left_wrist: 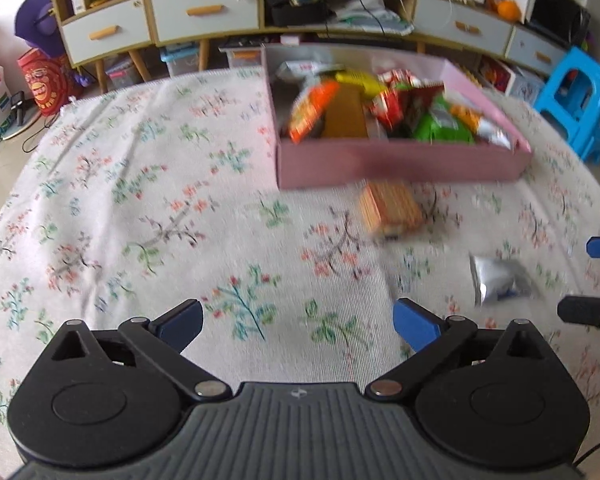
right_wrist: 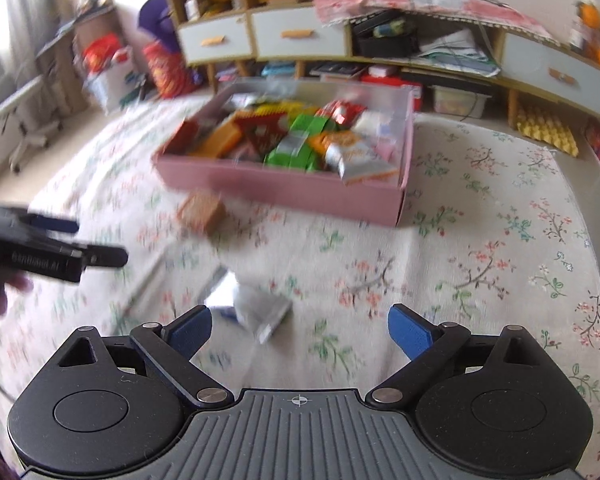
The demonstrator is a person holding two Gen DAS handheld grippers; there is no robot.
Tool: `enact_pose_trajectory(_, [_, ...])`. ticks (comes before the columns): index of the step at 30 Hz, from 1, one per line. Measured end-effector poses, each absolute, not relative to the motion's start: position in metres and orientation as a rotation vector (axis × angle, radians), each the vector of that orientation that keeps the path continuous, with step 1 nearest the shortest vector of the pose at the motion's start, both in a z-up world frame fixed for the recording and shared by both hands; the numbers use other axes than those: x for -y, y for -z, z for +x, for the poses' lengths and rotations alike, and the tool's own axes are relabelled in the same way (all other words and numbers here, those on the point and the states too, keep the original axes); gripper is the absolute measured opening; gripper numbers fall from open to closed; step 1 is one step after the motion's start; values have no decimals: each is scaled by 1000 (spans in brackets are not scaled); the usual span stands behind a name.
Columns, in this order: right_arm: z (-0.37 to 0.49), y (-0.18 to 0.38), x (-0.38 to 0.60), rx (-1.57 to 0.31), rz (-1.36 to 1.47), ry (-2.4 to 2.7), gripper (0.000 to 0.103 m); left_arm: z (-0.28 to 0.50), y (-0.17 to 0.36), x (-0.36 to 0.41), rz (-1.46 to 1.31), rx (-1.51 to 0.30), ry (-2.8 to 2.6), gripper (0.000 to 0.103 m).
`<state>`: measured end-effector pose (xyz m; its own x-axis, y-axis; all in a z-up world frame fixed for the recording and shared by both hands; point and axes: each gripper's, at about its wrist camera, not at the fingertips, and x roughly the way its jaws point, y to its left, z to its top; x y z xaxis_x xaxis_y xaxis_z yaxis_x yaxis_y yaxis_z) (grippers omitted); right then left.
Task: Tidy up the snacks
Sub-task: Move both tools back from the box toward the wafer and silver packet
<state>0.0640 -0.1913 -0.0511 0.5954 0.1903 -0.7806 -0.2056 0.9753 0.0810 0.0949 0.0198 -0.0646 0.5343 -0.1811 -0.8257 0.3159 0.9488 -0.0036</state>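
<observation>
In the left wrist view the left gripper [left_wrist: 298, 326] is seen wide open and empty, well short of the brown snack pack [left_wrist: 390, 210] lying just before the pink box [left_wrist: 400, 164], while in the right wrist view the right gripper [right_wrist: 299, 330], likewise spread and empty, is best lowered squarely over the silver packet [right_wrist: 260, 308] before it is closed.

Silver packet [right_wrist: 260, 308] before spread fingers [right_wrist: 410, 334]
</observation>
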Motion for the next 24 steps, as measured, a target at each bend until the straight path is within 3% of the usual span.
enact_pose_trajectory(9, [48,76,177,-949,-165,-310,96,89,75,-8,180,-953,318,102])
enact_pose_trajectory(13, [49,84,176,-946,-153,-306,103,87,76,-1,208,-925,329,103])
enact_pose_trajectory(24, [60,86,175,-911,-164,-358,103,91,80,15,231,-843,362,103])
